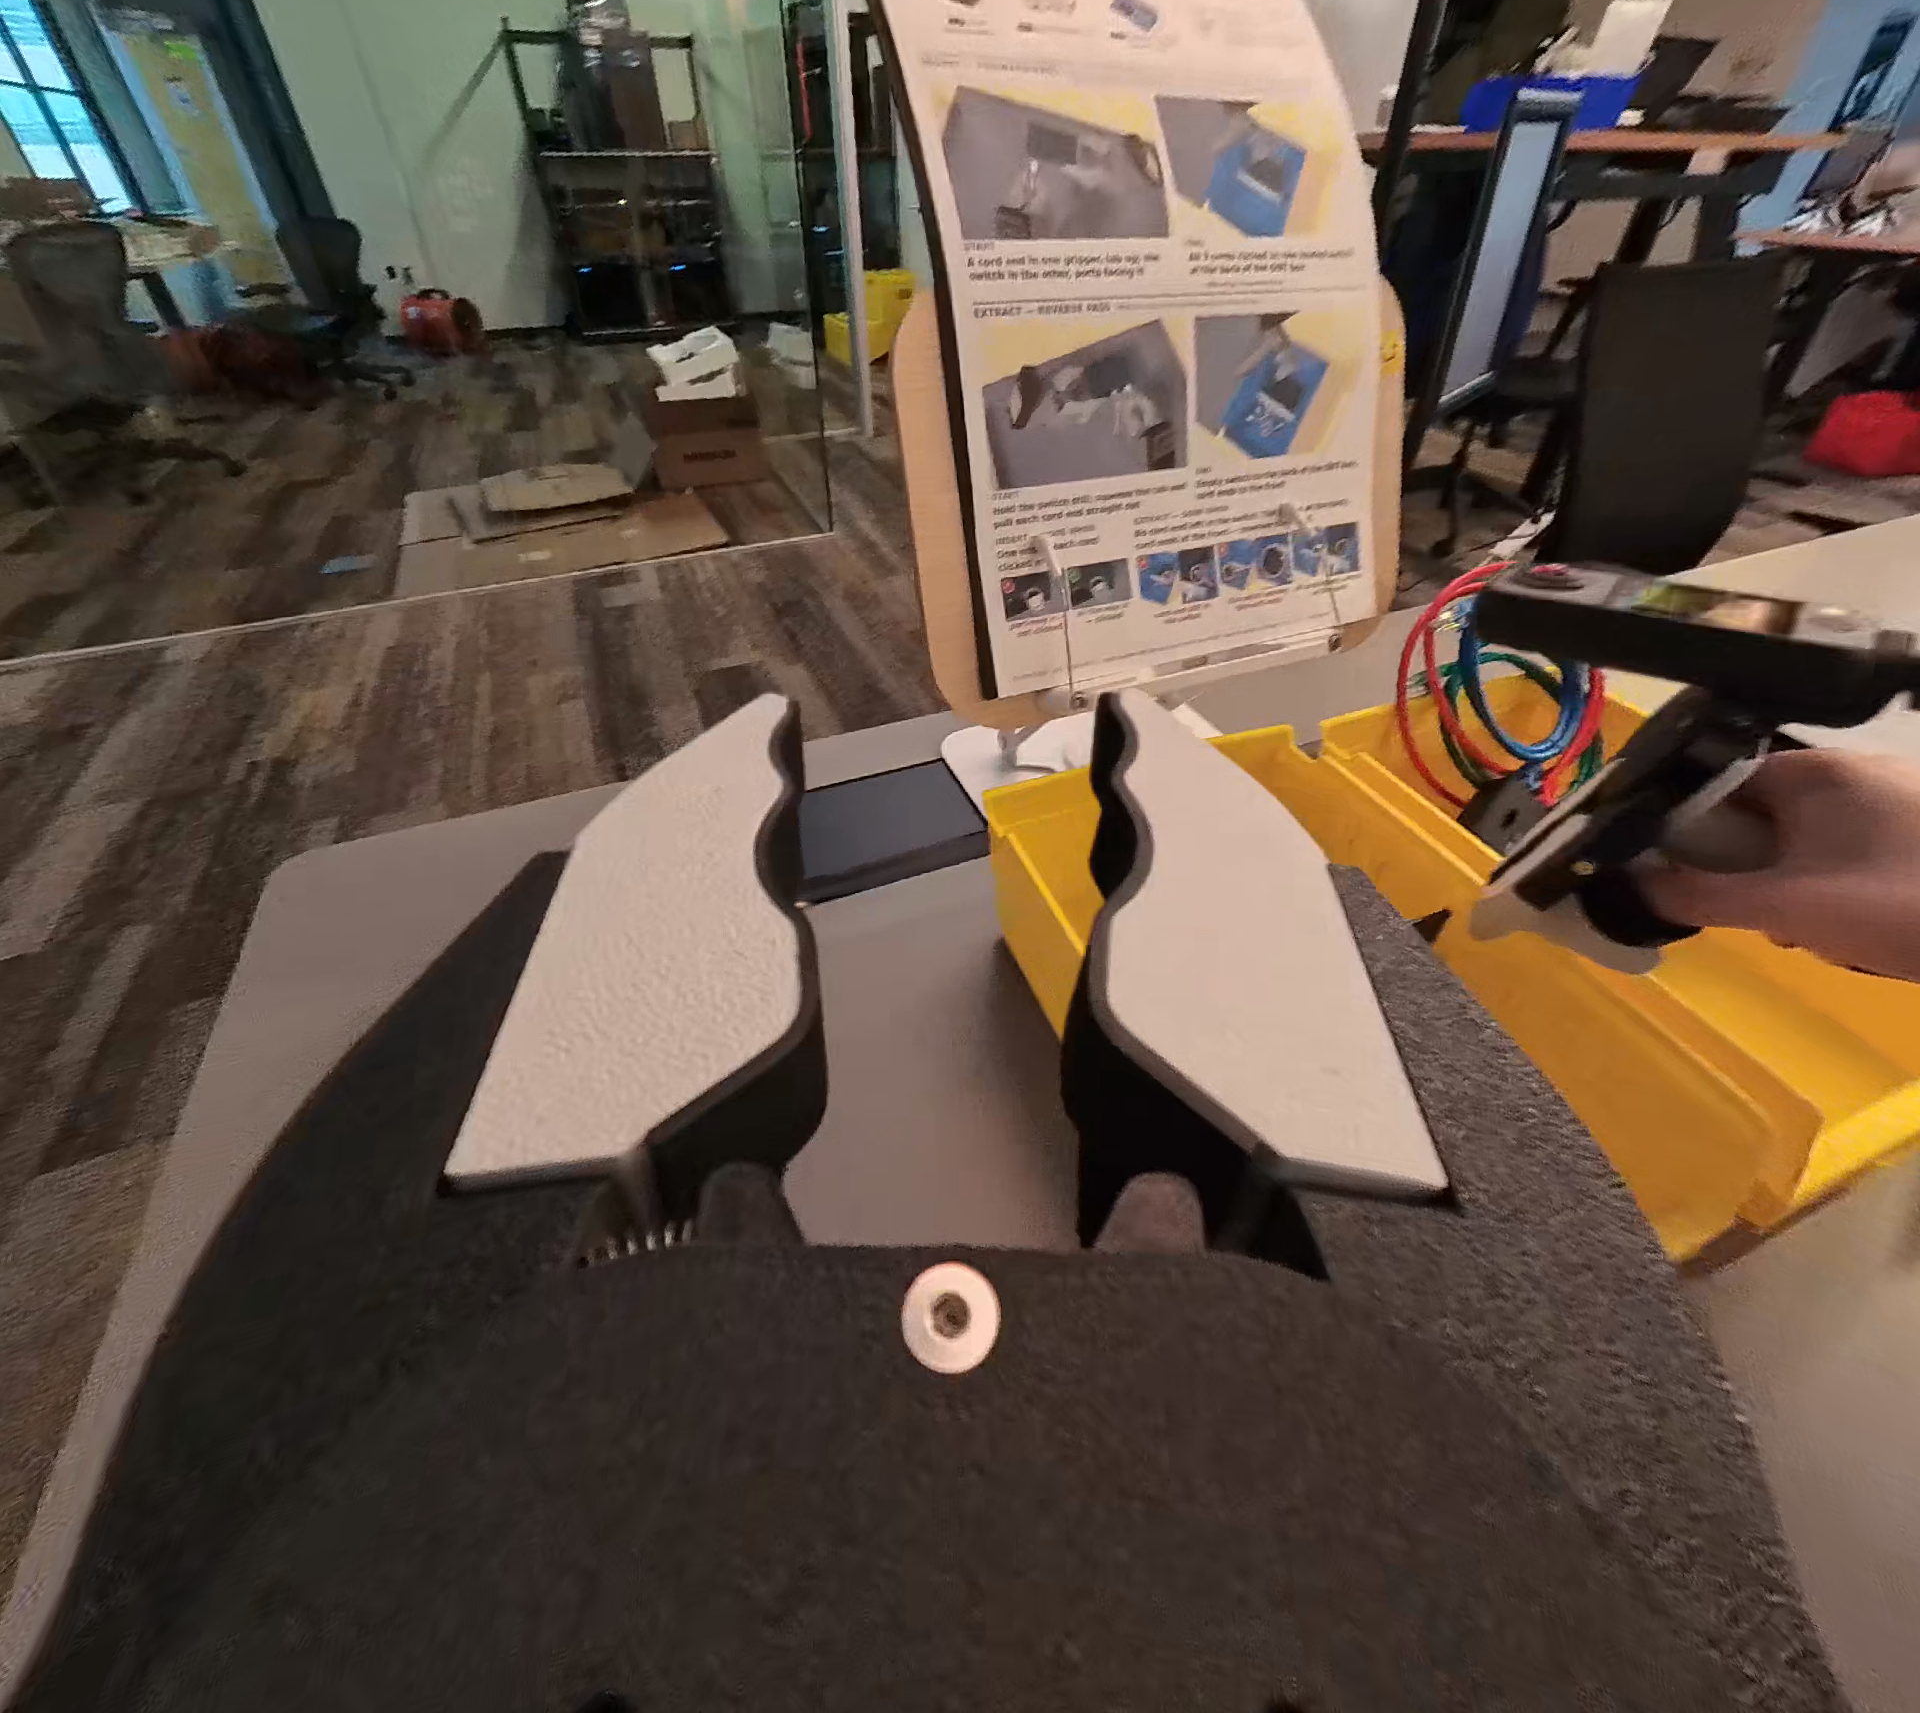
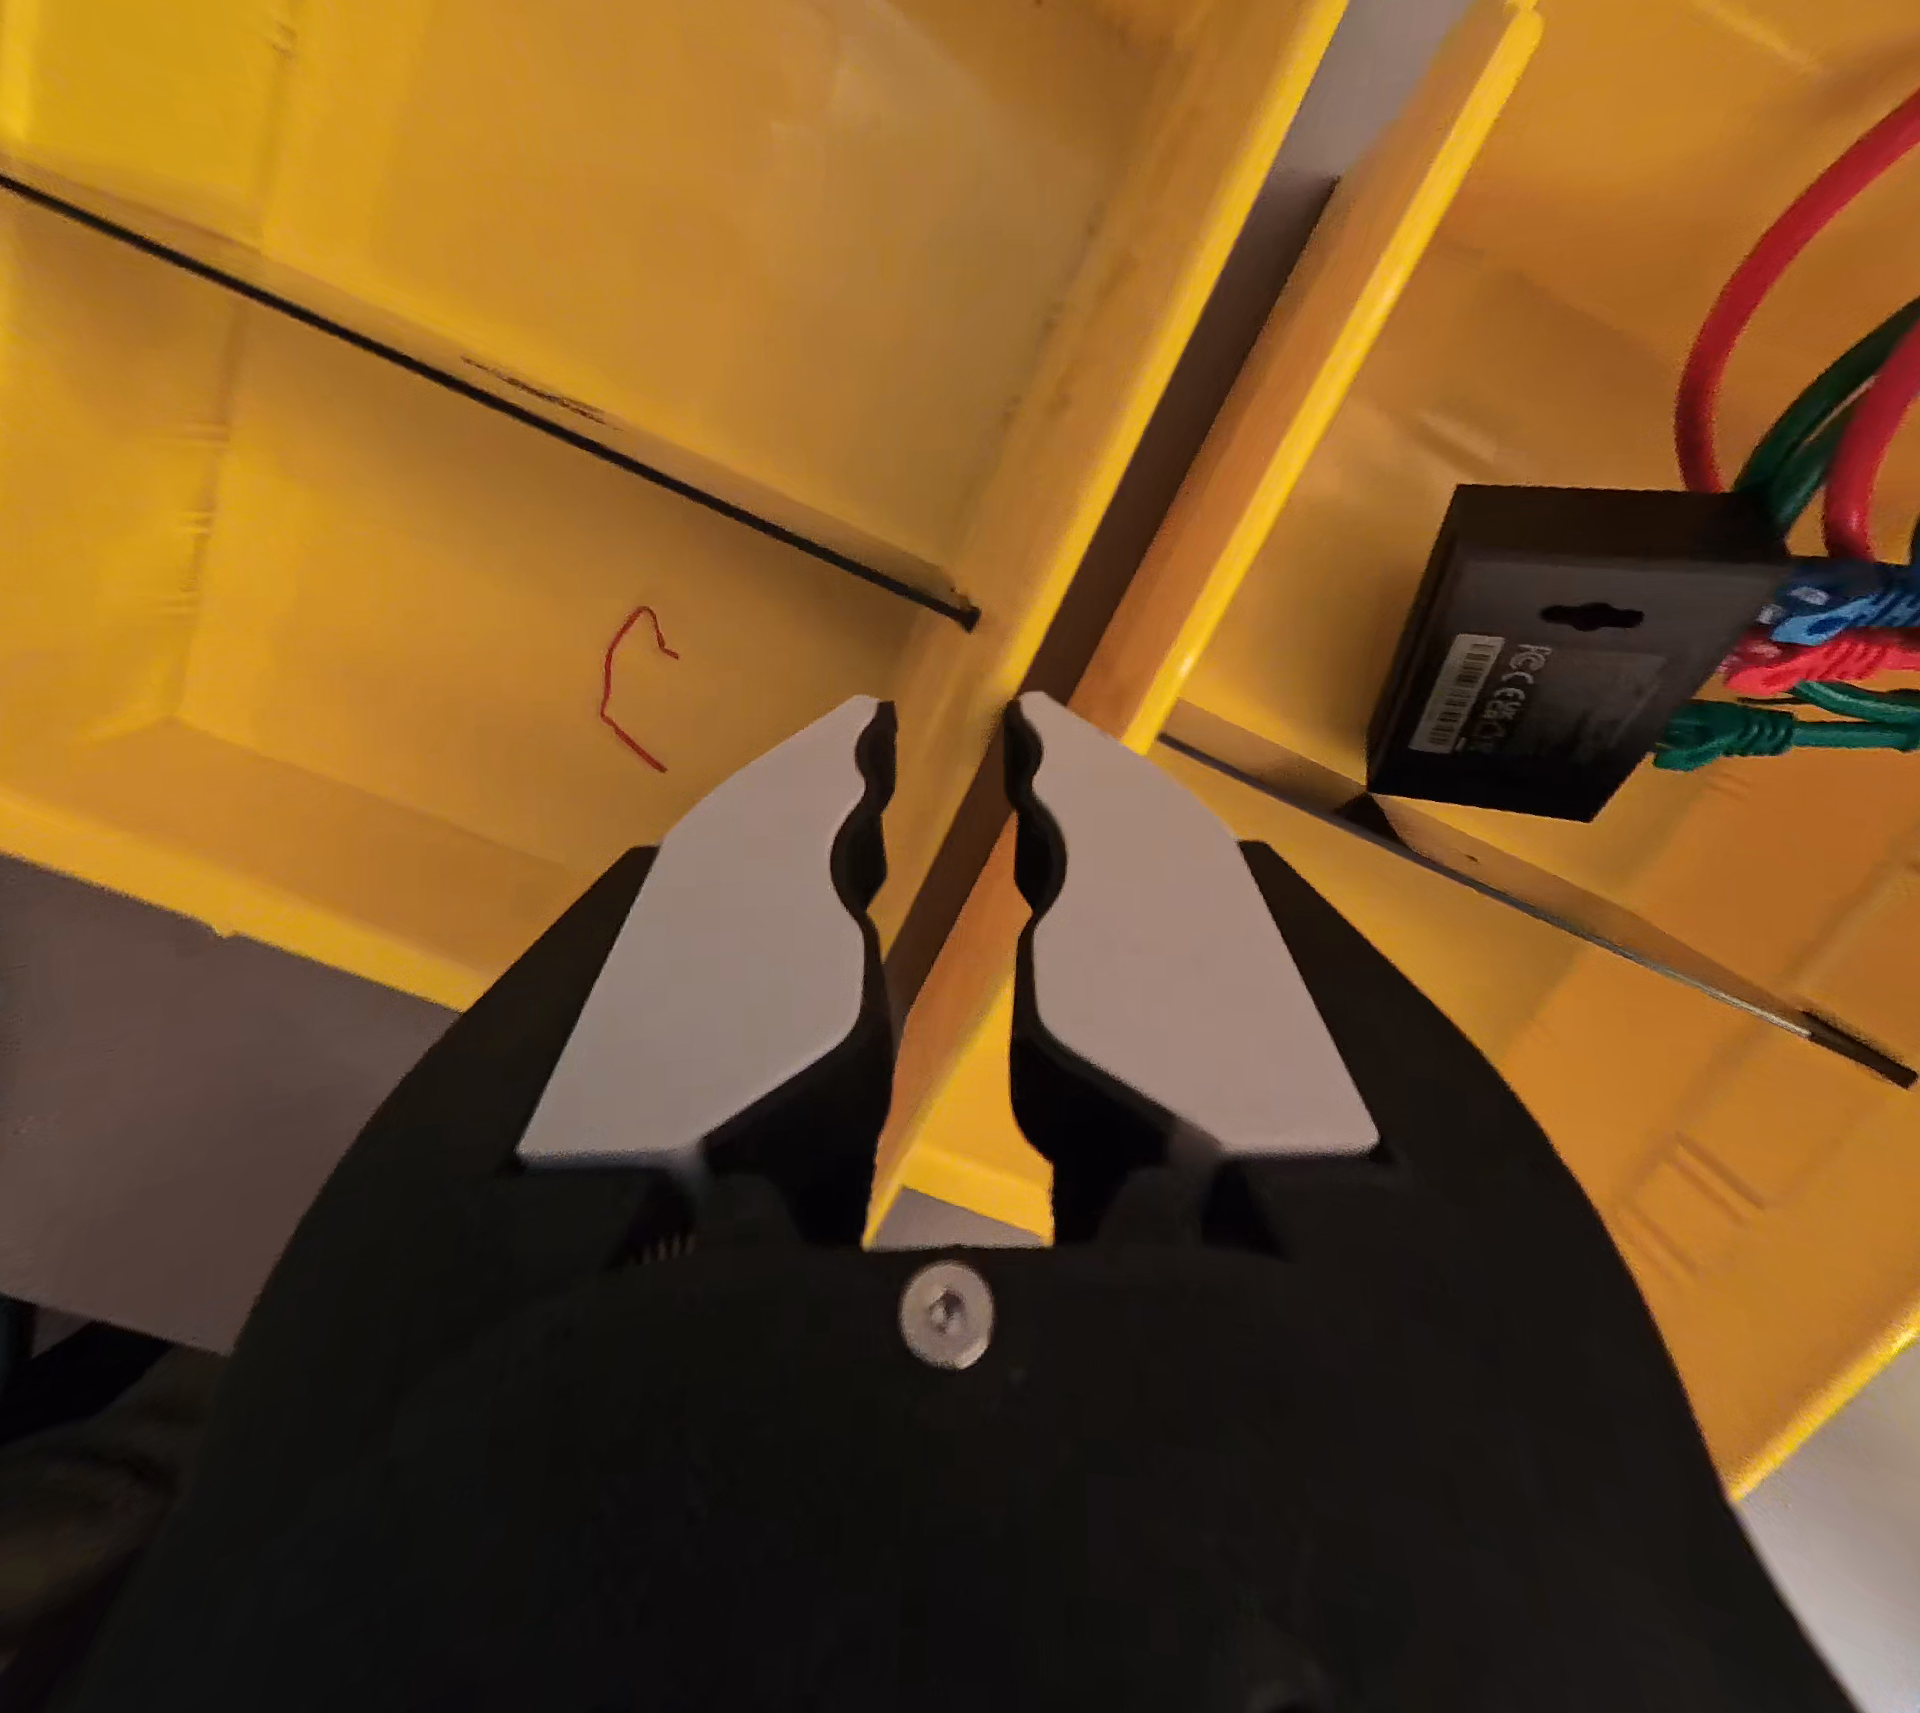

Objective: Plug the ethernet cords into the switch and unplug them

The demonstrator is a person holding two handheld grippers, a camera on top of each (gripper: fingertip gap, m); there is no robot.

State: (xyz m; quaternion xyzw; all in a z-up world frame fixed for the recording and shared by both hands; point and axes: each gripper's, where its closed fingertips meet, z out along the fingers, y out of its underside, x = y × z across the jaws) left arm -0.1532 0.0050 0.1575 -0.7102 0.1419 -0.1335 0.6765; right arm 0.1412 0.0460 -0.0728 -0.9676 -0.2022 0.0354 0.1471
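Against the right bin's [image 2: 1621, 105] floor, in the right wrist view, lies the black switch [image 2: 1558, 655], label side up, with blue [image 2: 1844, 619], red [image 2: 1813, 676] and green [image 2: 1766, 741] plugs seated in its right edge. Their cords [image 2: 1756, 313] loop up and away toward the frame's right side; in the left wrist view the same red, blue and green coils [image 1: 1496, 697] rise above that bin's rim. A thin black divider [image 2: 1538, 915] crosses the bin just below the switch.

Left of it, touching or nearly so, stands a second yellow bin [image 2: 623, 105], holding only a scrap of red thread [image 2: 634, 687] and its own divider [image 2: 488, 396].

The right gripper [image 2: 948, 713] hangs over the two bins' adjoining walls, jaws parted a little with nothing between them, well clear of the switch. A hand [image 1: 1797, 853] holds it, seen from the left camera.

The left gripper [image 1: 945, 718] is spread wide and empty above the grey table [image 1: 343, 915], beside the left bin's [image 1: 1039, 842] corner. Beyond stands an instruction sheet [image 1: 1132, 292] on a stand, near a dark flat slab [image 1: 894, 822].
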